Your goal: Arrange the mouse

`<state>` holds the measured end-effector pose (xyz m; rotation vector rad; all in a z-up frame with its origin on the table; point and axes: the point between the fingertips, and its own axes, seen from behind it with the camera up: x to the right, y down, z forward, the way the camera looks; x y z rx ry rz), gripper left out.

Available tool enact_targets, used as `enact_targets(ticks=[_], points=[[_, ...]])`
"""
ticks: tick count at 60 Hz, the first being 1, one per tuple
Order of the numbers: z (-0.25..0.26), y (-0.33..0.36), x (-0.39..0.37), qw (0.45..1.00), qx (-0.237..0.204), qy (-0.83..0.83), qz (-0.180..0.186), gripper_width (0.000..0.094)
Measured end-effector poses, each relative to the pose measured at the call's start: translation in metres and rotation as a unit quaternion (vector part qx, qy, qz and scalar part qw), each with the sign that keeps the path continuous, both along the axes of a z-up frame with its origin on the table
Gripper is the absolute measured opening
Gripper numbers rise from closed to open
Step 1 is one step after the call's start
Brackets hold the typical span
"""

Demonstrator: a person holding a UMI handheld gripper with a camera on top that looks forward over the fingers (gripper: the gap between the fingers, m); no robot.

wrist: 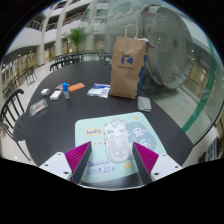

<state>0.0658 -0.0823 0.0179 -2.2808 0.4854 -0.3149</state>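
A white honeycomb-shell mouse [113,138] lies on a pale green mouse mat [92,130] with printed letters, on a round black table [60,120]. My gripper [112,152] is low over the near part of the mat. Its magenta pads [80,156] stand on either side of the mouse's near end, with a gap showing at the left side. The mouse rests on the mat between the open fingers.
A brown paper bag [128,68] stands upright beyond the mat, with a small grey device [143,103] by its foot. A blue-white packet [98,90], small orange and blue items [70,87] and a white item [45,93] lie at the far left. Chairs [15,105] ring the table.
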Motion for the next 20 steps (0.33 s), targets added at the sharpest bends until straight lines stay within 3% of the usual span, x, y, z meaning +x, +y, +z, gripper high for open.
enact_targets(ticks=[20], points=[[0.039, -0.094, -0.088, 0.999, 0.034, -0.008, 0.018, 0.0846]])
